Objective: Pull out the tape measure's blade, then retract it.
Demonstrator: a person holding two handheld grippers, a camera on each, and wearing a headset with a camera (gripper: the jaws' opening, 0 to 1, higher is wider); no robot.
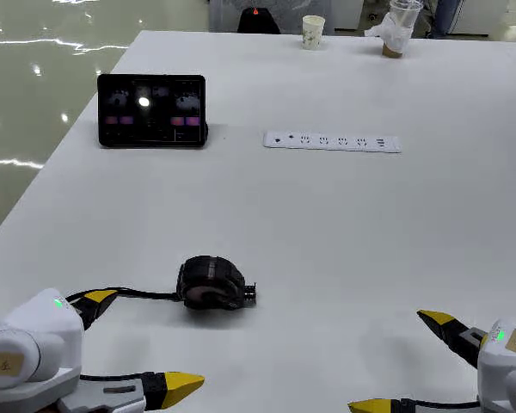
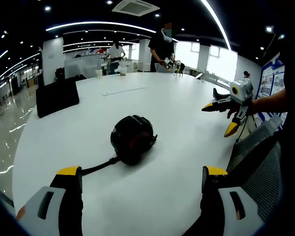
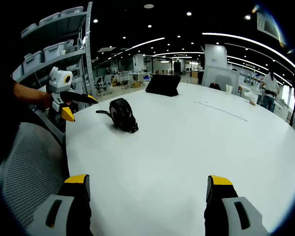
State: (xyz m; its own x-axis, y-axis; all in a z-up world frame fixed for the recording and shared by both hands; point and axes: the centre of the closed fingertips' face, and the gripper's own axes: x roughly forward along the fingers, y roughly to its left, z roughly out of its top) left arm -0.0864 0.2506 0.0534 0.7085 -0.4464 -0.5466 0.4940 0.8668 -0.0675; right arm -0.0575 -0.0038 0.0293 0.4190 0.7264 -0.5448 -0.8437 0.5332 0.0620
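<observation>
Nearest you, your left gripper (image 1: pixel 146 340) sits low at the left of the head view. Its 2 yellow-tipped fingers (image 1: pixel 182 381) are spread wide with nothing between them. Your right gripper (image 1: pixel 391 360) is at the lower right, its fingers likewise spread apart and empty. The 2 grippers are well apart over the white bench (image 1: pixel 344 241).

Just beyond the left gripper lies the tape measure (image 1: pixel 211 282), a black rounded case resting on the bench, nearer your left gripper than your right. In the left gripper view it sits straight ahead of the open fingers. The blade tip shows as a small tab at the case's right side, and no length of blade is drawn out. A black strap (image 1: pixel 146 295) trails from the case leftward toward the left gripper's upper finger; whether it touches you cannot tell.

Farther back, a dark tablet (image 1: pixel 151 110) stands propped at the left and a white power strip (image 1: pixel 332 141) lies flat right of it. A paper cup (image 1: pixel 313 32) stands near the far edge.
</observation>
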